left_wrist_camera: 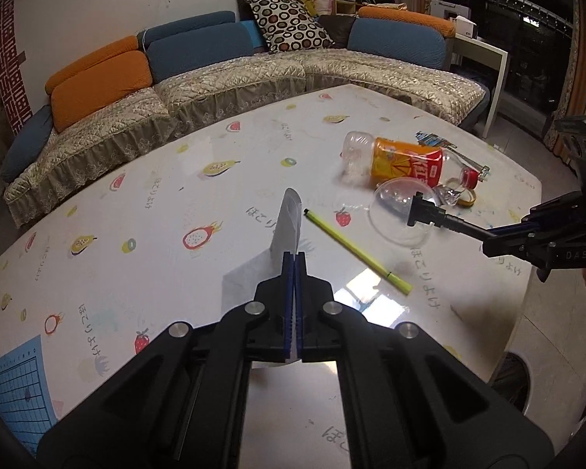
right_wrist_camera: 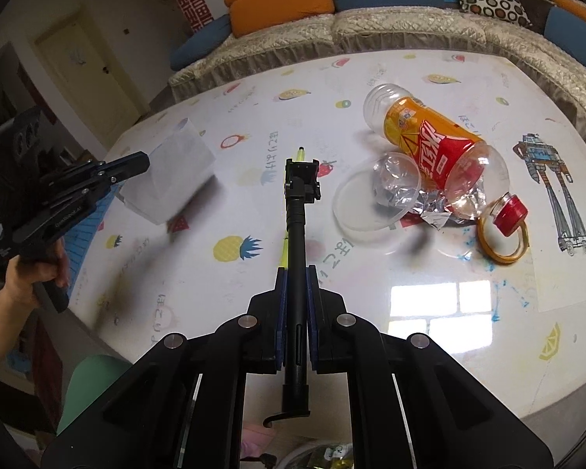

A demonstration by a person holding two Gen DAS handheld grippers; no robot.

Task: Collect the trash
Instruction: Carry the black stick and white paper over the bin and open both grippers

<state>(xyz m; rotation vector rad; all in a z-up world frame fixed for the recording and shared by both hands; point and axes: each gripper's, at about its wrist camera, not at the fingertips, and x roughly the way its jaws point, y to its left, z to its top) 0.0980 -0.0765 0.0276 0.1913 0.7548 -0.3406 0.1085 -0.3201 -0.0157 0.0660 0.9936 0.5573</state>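
My left gripper (left_wrist_camera: 294, 262) is shut on a white paper sheet (left_wrist_camera: 286, 222) and holds it above the table; it also shows in the right wrist view (right_wrist_camera: 175, 168). My right gripper (right_wrist_camera: 296, 273) is shut on a black rod-like tool (right_wrist_camera: 297, 215), whose head (left_wrist_camera: 422, 209) hovers by a clear plastic lid (left_wrist_camera: 400, 211). An orange-labelled empty bottle (right_wrist_camera: 433, 140) with a red cap (right_wrist_camera: 511, 213) lies on its side beside crumpled foil (right_wrist_camera: 429, 205), the clear lid (right_wrist_camera: 367, 205) and a tape ring (right_wrist_camera: 502, 244). A yellow-green pen (left_wrist_camera: 355, 250) lies between the grippers.
The white table (left_wrist_camera: 136, 203) has a fruit-print cover. A robot drawing (right_wrist_camera: 547, 179) lies at its right. A sofa (left_wrist_camera: 215, 86) with cushions wraps the far side. A green bin rim (right_wrist_camera: 93, 379) sits below the table's near edge.
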